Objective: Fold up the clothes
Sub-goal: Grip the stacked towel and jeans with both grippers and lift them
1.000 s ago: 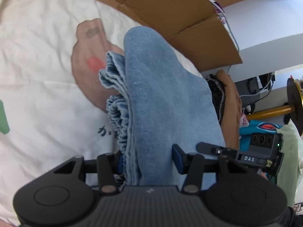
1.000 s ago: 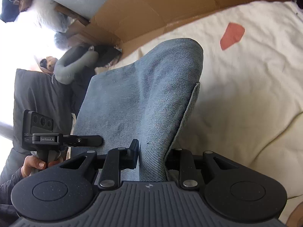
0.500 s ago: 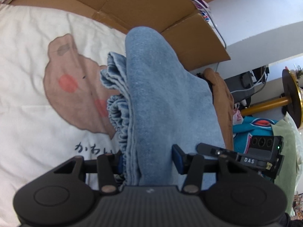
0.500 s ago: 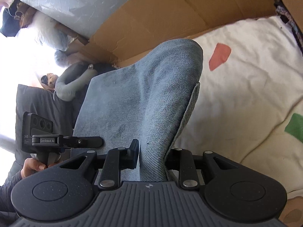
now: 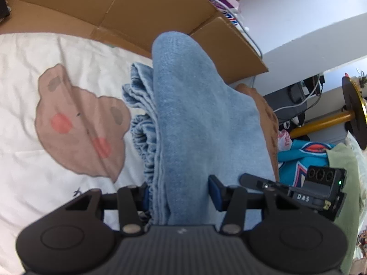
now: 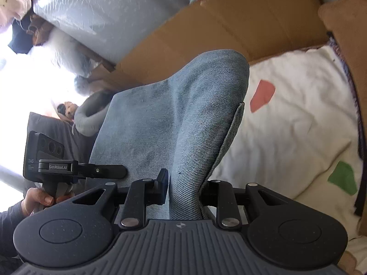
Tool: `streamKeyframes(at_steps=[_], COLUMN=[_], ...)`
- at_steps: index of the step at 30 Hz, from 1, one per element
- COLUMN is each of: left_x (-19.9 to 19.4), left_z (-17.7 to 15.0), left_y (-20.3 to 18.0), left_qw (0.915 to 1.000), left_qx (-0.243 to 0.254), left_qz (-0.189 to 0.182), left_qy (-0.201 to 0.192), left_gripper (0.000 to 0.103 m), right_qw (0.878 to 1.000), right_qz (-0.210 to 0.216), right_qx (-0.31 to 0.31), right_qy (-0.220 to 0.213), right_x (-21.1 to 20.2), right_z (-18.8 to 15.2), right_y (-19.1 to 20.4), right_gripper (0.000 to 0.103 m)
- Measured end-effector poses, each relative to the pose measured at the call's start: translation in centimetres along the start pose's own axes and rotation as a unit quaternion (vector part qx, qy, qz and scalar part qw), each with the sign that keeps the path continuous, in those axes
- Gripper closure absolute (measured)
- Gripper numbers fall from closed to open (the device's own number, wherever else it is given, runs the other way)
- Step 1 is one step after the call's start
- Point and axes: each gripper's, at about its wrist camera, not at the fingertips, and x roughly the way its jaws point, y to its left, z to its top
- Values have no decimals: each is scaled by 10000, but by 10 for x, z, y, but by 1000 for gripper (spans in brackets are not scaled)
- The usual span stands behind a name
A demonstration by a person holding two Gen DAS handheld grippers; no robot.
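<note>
The blue jeans [image 5: 201, 119] hang in the air above the white blanket [image 5: 27, 80] — stretched long from one gripper to the other. The left gripper [image 5: 179, 193] and the right gripper [image 6: 185, 184] each pinch one end tight between their fingers [image 5: 214, 191].

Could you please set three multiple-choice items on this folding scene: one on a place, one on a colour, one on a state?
1. What does the denim garment hang above? A a white cover with a brown bear print; B a sink; C a wooden floor.
2. What colour is the garment? A red; B blue; C black.
3. How does the left gripper stand? A wide open and empty; B out of view; C shut on the garment.

Key: 1 A, the bear print lies beside and below the cloth. 2 B, both views show blue denim. 3 C, cloth fills the gap between its fingers; the right gripper grips likewise.
</note>
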Motion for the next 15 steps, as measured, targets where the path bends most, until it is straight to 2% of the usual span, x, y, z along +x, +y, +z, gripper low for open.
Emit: streamKeyframes(at_steps=[10,15], left_x=[16,35], left_z=[19,26], left_y=[-58,-85], left_qw=[9992,9987], left_qx=[399,506], left_qz=[32,-90], left_qy=[20,1], left_gripper=[52,52], right_qw=[9991,9981], right_qz=[-111,-203], right_qx=[-15,-9], right_qy=[-398,-588], right_x=[-51,-78], right_z=[21,33], right_y=[-16,-26], right_gripper=[77,77])
